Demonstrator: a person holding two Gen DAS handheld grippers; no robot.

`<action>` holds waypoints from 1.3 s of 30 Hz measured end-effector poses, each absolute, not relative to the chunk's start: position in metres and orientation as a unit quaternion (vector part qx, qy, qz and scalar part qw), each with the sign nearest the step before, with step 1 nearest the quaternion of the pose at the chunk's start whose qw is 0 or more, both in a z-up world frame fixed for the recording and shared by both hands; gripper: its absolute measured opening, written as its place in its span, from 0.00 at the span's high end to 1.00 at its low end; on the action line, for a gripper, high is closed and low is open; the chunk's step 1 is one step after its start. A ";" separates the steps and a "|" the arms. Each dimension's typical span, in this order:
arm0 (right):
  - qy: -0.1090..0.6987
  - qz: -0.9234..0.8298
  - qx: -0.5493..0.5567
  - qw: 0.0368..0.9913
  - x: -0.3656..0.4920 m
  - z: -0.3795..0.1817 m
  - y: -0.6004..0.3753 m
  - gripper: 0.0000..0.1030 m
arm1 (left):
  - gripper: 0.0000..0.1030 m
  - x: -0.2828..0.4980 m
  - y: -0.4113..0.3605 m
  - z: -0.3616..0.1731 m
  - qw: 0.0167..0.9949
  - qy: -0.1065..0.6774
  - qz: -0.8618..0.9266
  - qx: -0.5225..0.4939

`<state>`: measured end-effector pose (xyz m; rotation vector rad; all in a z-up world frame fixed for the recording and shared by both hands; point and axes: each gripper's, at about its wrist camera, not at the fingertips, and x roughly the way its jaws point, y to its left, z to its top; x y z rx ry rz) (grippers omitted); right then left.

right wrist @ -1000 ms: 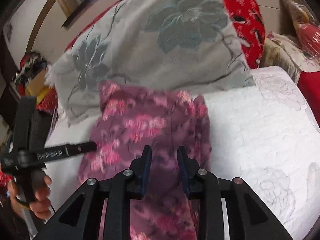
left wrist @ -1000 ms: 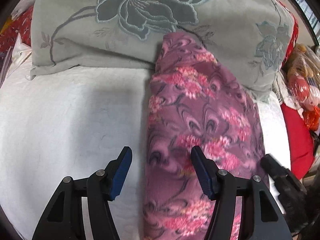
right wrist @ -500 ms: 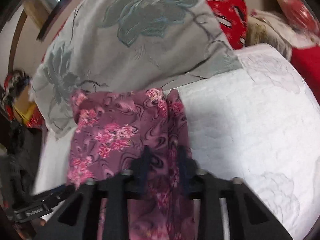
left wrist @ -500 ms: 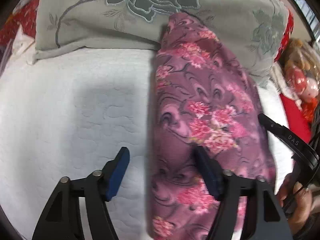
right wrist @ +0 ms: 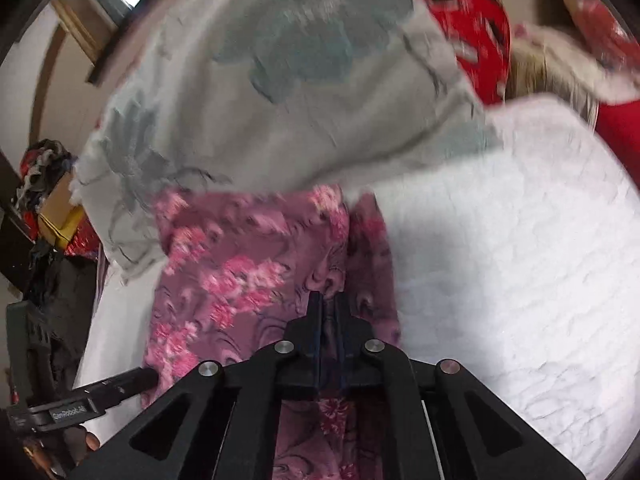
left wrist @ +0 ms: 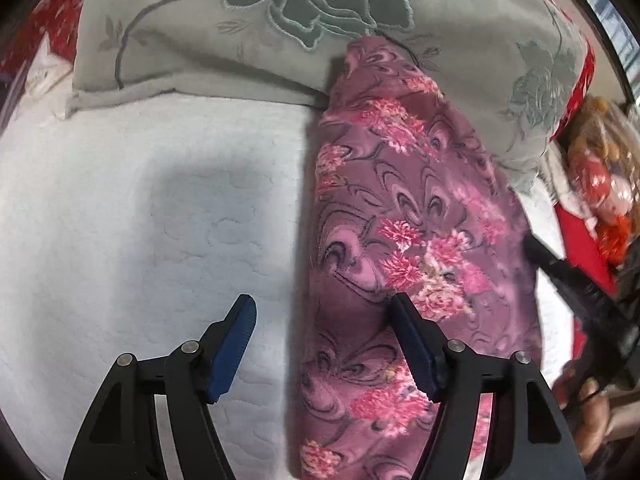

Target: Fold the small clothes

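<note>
Right grip pinched on a fold of cloth, left jaws wide: slip or drag risk.

Nearest, the right gripper, jaws just closed, is seen clamped on a thin ridge of the purple floral garment; if too little is held, it could pull free. The left gripper is held wide apart w/ nothing gripped, one finger over the cloth's left edge. The garment lies lengthwise on the white quilt, far end riding up the grey pillow, where it could be snagged.
</note>
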<state>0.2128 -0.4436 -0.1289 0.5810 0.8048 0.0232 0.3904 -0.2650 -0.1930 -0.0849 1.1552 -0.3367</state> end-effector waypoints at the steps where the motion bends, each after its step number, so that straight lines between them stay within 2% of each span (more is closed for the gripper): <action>1: 0.382 0.003 0.284 0.879 0.211 -0.130 -0.446 0.97 | 0.31 0.391 -0.268 -0.196 0.824 0.544 -0.154 -0.030; 5: 0.425 -0.026 0.261 0.867 0.217 -0.141 -0.449 0.99 | 0.34 0.388 -0.267 -0.193 0.825 0.542 -0.157 -0.036; 7: 0.409 -0.010 0.267 0.872 0.207 -0.132 -0.450 0.94 | 0.34 0.384 -0.267 -0.190 0.827 0.540 -0.155 -0.030; 12: 0.367 0.066 0.280 0.884 0.167 -0.113 -0.443 0.93 | 0.34 0.369 -0.262 -0.186 0.829 0.536 -0.155 -0.036; 14: 0.378 0.079 0.273 0.881 0.158 -0.119 -0.434 0.86 | 0.32 0.359 -0.260 -0.185 0.834 0.530 -0.152 -0.032; 17: 0.426 0.059 0.226 0.874 0.152 -0.140 -0.424 0.85 | 0.30 0.344 -0.264 -0.189 0.837 0.528 -0.146 -0.003; 21: 0.419 0.049 0.242 0.874 0.148 -0.130 -0.428 0.84 | 0.30 0.331 -0.265 -0.191 0.832 0.532 -0.157 0.023; 23: 0.402 0.036 0.276 0.872 0.148 -0.123 -0.442 0.75 | 0.30 0.337 -0.260 -0.188 0.830 0.535 -0.160 0.005; 24: 0.396 0.024 0.289 0.871 0.149 -0.121 -0.449 0.60 | 0.30 0.345 -0.256 -0.187 0.826 0.540 -0.161 -0.012; 25: 0.390 0.008 0.304 0.869 0.151 -0.119 -0.458 0.53 | 0.30 0.354 -0.252 -0.186 0.818 0.549 -0.166 -0.035; 30: 0.396 -0.012 0.359 0.845 0.178 -0.132 -0.484 0.53 | 0.33 0.395 -0.247 -0.184 0.814 0.557 -0.150 -0.073; 35: 0.410 -0.022 0.375 0.831 0.202 -0.152 -0.486 0.51 | 0.32 0.421 -0.255 -0.201 0.779 0.591 -0.175 -0.114; 39: 0.401 0.046 0.417 0.814 0.211 -0.160 -0.480 0.48 | 0.28 0.425 -0.262 -0.204 0.787 0.581 -0.180 -0.107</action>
